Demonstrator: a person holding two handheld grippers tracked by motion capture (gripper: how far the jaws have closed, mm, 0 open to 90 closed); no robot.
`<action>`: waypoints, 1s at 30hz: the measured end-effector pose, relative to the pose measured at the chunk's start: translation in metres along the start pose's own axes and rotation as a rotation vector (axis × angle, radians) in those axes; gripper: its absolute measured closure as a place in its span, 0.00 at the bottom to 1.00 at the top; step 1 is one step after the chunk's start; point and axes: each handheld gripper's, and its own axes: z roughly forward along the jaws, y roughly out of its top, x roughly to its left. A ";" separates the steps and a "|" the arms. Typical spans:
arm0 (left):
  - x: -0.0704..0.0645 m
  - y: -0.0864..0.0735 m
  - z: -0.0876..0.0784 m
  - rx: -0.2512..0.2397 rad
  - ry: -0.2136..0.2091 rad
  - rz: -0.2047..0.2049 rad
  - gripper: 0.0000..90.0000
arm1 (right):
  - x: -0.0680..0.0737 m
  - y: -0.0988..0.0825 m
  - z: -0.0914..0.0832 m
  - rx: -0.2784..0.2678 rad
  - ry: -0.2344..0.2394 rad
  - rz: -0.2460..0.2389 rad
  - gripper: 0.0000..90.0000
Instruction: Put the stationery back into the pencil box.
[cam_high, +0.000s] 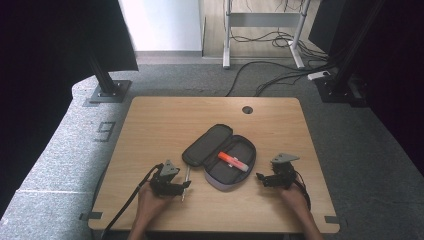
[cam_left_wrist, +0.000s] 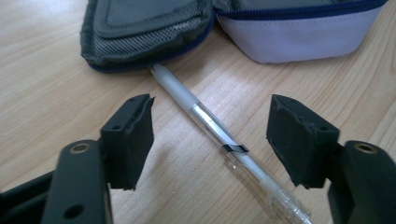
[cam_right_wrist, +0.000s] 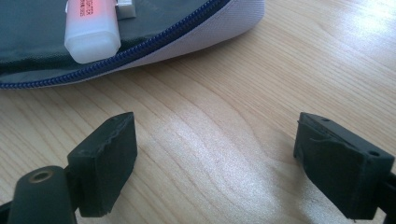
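Likely light, stiff and slick, the pen (cam_left_wrist: 219, 137) lies between the left gripper (cam_left_wrist: 210, 140)'s open jaws, untouched; grip mid-barrel; right gripper (cam_right_wrist: 215, 156) gapes empty.

Pen (cam_left_wrist: 219, 135) tip hidden under pencil case (cam_left_wrist: 144, 32) flap

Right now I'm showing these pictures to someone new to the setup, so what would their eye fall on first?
Probably the open pencil case in the middle of the wooden table, with a bright orange marker lying inside it. Next, the clear pen on the table just beside the case, lying between the open jaws of the left gripper, untouched by them. The right gripper waits open over bare wood near the case's edge.
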 end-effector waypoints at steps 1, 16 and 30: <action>0.000 0.000 0.002 0.005 -0.003 0.000 0.38 | 0.000 0.000 0.000 0.000 0.000 0.000 0.15; -0.006 -0.006 0.011 0.042 -0.034 0.041 0.68 | 0.000 0.000 0.000 -0.001 0.006 -0.002 0.15; -0.001 -0.011 0.006 0.032 -0.093 0.042 0.86 | 0.001 0.000 0.000 -0.001 0.008 -0.004 0.15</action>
